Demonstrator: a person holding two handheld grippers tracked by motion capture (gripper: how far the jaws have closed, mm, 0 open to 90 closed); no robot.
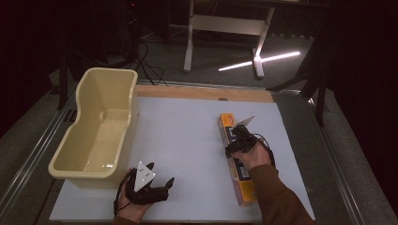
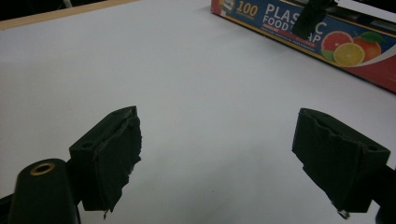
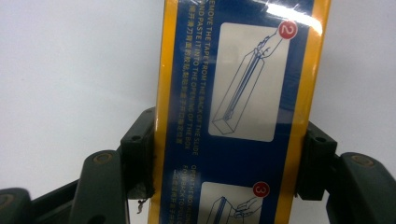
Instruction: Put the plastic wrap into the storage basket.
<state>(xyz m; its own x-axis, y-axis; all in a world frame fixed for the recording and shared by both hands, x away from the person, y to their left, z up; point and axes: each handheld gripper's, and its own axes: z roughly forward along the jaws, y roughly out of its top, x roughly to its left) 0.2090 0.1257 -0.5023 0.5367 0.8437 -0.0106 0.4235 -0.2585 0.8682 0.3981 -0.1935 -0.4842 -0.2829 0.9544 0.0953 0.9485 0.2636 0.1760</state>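
A white board (image 1: 187,140) covers the tabletop, with a strip of bare wood along its far edge. A long box of plastic food wrap (image 1: 237,159) lies flat on the right half of the board, running from near the far edge toward the near edge, roughly parallel to the right edge. Its top face is blue with yellow borders and carries numbered instruction panels; its side face shows red print and pictured citrus fruit.

The right gripper (image 1: 240,140) sits over the far half of the box. In the right gripper view its two jaws stand on either long side of the box (image 3: 238,107), pressed against the yellow borders, so the box is clamped across its width. The box rests on the board.

The left gripper (image 1: 157,180) is at the near edge of the board, left of centre, well apart from the box. In the left gripper view its jaws stand wide apart with bare board (image 2: 187,84) between them, and nothing is held.

A cream plastic tub (image 1: 80,166) stands at the left edge of the board, its inside bare.
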